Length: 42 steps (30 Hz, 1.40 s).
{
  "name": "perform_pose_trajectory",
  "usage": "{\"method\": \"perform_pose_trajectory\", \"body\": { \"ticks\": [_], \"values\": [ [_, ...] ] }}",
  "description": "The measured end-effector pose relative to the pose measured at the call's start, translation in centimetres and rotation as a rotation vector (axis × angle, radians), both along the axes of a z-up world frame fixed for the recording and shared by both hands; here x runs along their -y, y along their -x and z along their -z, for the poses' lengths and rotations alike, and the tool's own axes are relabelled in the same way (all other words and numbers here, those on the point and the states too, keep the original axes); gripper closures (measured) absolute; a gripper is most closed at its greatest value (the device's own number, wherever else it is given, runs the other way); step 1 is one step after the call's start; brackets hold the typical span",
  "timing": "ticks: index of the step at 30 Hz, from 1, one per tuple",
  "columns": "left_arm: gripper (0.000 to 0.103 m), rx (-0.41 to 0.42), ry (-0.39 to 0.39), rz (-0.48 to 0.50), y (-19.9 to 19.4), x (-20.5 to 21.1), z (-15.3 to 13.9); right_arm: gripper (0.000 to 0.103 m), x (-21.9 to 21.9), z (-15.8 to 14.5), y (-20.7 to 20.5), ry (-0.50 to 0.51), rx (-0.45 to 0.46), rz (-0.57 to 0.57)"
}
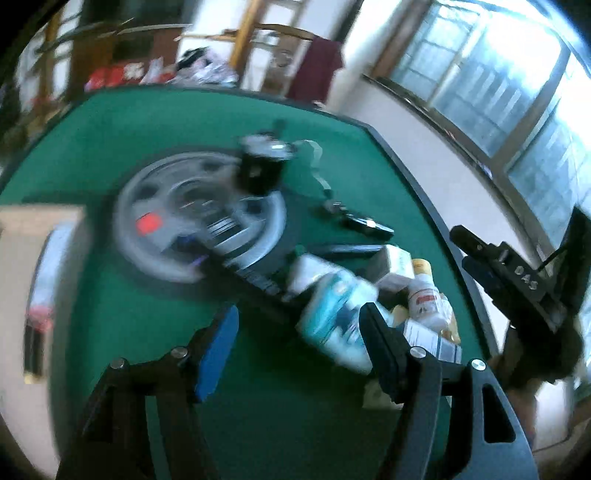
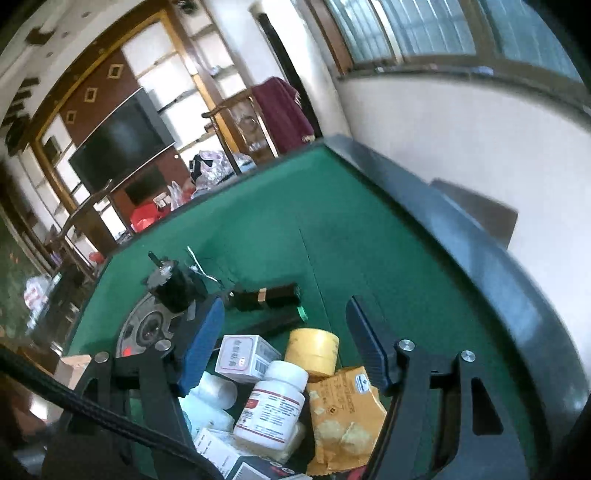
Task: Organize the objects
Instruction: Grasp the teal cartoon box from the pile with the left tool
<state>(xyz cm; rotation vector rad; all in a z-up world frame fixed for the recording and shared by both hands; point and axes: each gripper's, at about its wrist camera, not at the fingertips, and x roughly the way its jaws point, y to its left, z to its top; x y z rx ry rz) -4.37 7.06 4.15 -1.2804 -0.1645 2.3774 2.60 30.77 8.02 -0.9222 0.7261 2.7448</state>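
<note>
My right gripper is wide and empty above the white bottle — I lower straight, probably; my left gripper is also open.

Daylight pours through wide windows at upper right above a white wall, while a dark television sits in a brown wooden shelving unit at upper left.

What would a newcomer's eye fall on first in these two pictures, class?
Probably the heap of packages at the near edge of the green table: a white pill bottle, a yellow tub behind it and a crumpled orange snack packet beside it. Further back stands a black cylinder.
</note>
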Motion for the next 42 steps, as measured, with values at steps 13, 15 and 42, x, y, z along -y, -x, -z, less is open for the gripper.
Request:
{"method": "perform_pose_trajectory", "body": {
  "ticks": [13, 15, 42],
  "values": [
    [0.062, 0.01, 0.395, 0.297, -0.7, -6.4, 2.6, 0.035, -0.4, 0.5, 0.4, 0.0, 0.033, 0.02],
    [0.069, 0.027, 0.388, 0.279, -1.5, -4.5, 2.4, 0.035, -0.3, 0.6, 0.4, 0.002, 0.036, 0.016],
    [0.055, 0.025, 0.237, -0.106, -7.6, 0.3, 3.8, 0.035, 1.4, 0.7, 0.5, -0.053, 0.04, -0.003]
  ]
}}
